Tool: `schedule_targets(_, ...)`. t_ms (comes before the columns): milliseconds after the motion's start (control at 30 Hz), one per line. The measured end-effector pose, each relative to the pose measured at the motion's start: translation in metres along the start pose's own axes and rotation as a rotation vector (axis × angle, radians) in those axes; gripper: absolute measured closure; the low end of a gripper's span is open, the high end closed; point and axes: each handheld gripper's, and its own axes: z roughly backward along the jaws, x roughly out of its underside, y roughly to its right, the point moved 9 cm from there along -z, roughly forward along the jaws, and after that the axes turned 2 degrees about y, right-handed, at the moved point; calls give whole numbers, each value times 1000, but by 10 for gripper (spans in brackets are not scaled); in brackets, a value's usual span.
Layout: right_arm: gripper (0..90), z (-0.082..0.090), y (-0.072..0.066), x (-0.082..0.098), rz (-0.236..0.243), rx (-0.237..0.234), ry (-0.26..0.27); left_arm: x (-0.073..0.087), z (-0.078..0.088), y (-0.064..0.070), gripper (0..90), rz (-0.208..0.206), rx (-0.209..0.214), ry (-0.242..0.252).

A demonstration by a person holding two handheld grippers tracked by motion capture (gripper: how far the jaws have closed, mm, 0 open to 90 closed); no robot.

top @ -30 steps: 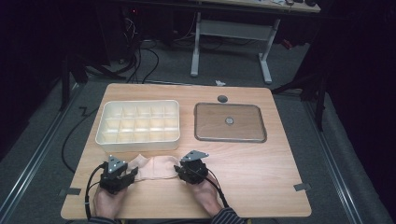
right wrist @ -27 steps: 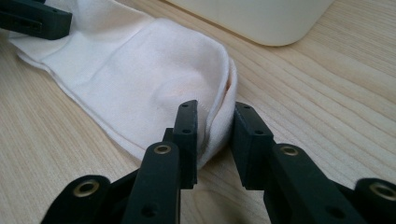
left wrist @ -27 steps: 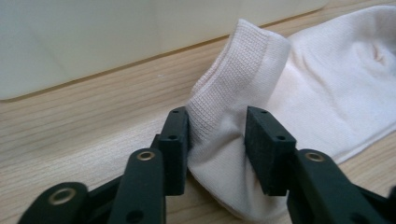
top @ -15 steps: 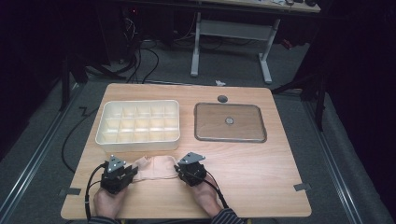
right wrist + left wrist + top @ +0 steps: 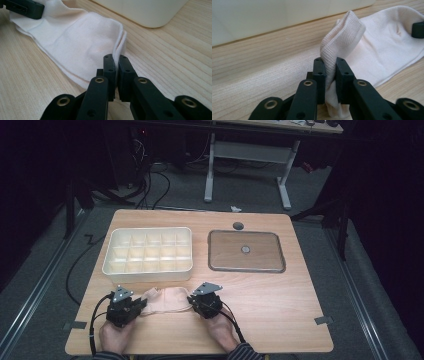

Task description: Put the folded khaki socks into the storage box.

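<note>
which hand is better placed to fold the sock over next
Left, probably. Both tongs have just closed on the sock, but the left tongs already hold a raised bunch of fabric, while the right tongs pinch a flat edge lying on the table.

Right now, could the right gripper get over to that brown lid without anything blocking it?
Probably not freely. The table between the right gripper and the lid is bare, but its jaws are shut on the sock, which the left gripper also pinches.

A cream compartment tray (image 5: 148, 251) sits left of centre on the wooden counter (image 5: 280, 305); a brown lid (image 5: 246, 251) lies right of it
</note>
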Motion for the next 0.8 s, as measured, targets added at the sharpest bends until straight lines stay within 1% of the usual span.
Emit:
schedule_targets(33,865,1,0,-1,0,-1,4,-2,2,0,806,-2,4,6)
schedule_targets(133,865,6,1,-4,-4,-13,26,-8,6,2,807,20,27,39)
schedule_targets(200,866,7,1,-4,-3,-15,28,-11,8,4,807,28,35,49)
schedule_targets(333,865,13,2,-5,-10,-21,44,-18,12,13,806,11,52,60)
schedule_targets(400,865,17,4,-6,-10,-24,54,-21,13,16,806,-3,51,63)
schedule_targets(533,866,22,7,-6,-25,-26,59,-25,11,22,806,-3,63,68)
schedule_targets(667,866,28,13,-5,-37,-25,71,-28,11,28,806,-21,74,68)
schedule_targets(733,866,30,14,-5,-41,-25,69,-29,11,29,806,-18,79,70)
schedule_targets(800,866,32,15,-4,-39,-23,67,-30,11,32,806,-5,94,77)
